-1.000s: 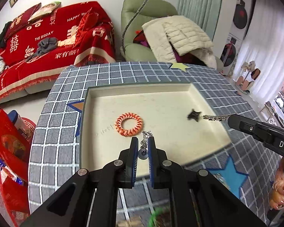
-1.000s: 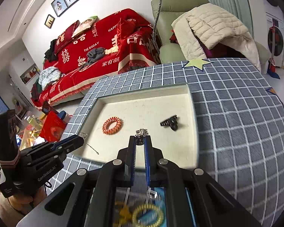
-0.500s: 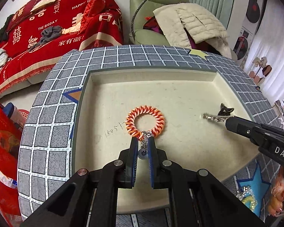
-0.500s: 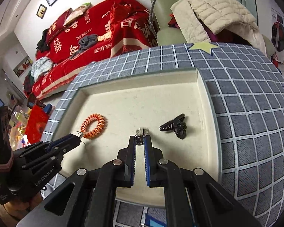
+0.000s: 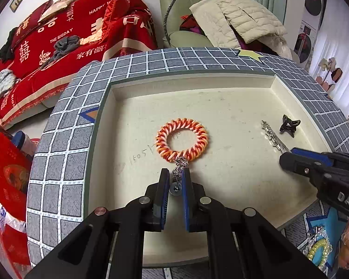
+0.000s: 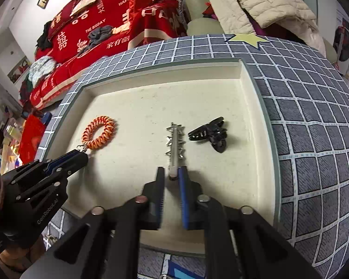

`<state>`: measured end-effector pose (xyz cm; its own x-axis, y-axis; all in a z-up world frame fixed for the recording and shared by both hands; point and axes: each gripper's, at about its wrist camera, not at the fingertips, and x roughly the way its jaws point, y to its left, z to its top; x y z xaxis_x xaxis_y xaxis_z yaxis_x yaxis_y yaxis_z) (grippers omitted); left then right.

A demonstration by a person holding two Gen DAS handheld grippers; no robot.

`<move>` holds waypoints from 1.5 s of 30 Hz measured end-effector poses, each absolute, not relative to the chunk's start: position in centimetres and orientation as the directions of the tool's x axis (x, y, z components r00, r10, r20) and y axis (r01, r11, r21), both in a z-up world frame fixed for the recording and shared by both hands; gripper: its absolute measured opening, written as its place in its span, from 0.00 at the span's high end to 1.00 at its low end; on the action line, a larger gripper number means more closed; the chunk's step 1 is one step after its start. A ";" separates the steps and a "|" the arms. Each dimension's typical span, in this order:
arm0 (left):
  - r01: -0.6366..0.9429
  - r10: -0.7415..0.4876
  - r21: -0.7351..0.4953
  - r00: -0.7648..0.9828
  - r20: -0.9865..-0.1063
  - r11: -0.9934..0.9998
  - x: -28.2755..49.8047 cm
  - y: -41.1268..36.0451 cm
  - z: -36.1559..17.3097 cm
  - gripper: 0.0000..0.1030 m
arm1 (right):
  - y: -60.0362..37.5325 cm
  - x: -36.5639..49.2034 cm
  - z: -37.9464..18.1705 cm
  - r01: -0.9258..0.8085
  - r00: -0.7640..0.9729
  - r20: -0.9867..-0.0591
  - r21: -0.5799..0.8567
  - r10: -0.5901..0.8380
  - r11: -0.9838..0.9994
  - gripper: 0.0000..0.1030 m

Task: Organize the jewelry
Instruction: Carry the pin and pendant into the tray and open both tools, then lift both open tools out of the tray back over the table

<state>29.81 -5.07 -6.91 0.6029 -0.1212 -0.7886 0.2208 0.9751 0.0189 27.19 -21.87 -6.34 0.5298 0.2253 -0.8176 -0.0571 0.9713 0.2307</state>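
Observation:
A cream tray [image 5: 197, 81] [image 6: 162, 69] holds an orange-and-white coil ring [image 5: 181, 139] [image 6: 100, 136], a black claw clip [image 5: 288, 126] [image 6: 209, 133] and a silver star hair clip [image 5: 272, 137] [image 6: 174, 146]. My left gripper [image 5: 175, 174] [image 6: 86, 154] is low over the tray, shut on a silver chain charm [image 5: 176, 187]. The chain's far end reaches the coil ring's near edge. My right gripper [image 6: 171, 174] [image 5: 288, 155] is opening. The star clip lies flat on the tray floor, its near end between the parted fingers.
The tray sits on a table under a grey grid cloth [image 6: 314, 139] with star patches. A yellow coil tie with beads [image 5: 318, 251] lies on the cloth at the near right. A red sofa [image 5: 58, 46] and a green armchair [image 5: 197, 11] stand behind.
Both grippers have come down closer to the tray floor. The right jaws have parted and the star clip now rests on the tray. The left still grips the chain charm.

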 end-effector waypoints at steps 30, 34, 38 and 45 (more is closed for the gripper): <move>0.178 -0.153 -0.035 0.714 -0.684 0.983 22.7 -1.8 -1.9 0.00 | -23.0 17.4 -0.1 -0.072 0.650 -0.697 0.342 0.304 0.937 0.25; 0.179 -0.167 -0.057 0.690 -0.705 0.982 21.1 -1.1 -2.5 0.00 | -23.1 15.6 0.0 -0.074 0.649 -0.697 0.341 0.305 0.937 0.22; 0.188 -0.176 -0.066 0.664 -0.727 0.980 19.4 -0.5 -3.5 0.00 | -23.4 14.2 -0.5 -0.062 0.633 -0.714 0.337 0.298 0.939 0.22; 0.187 -0.179 -0.077 0.629 -0.756 0.979 16.2 -0.1 -4.7 0.00 | -24.2 12.6 -2.5 -0.017 0.594 -0.759 0.321 0.267 0.947 0.22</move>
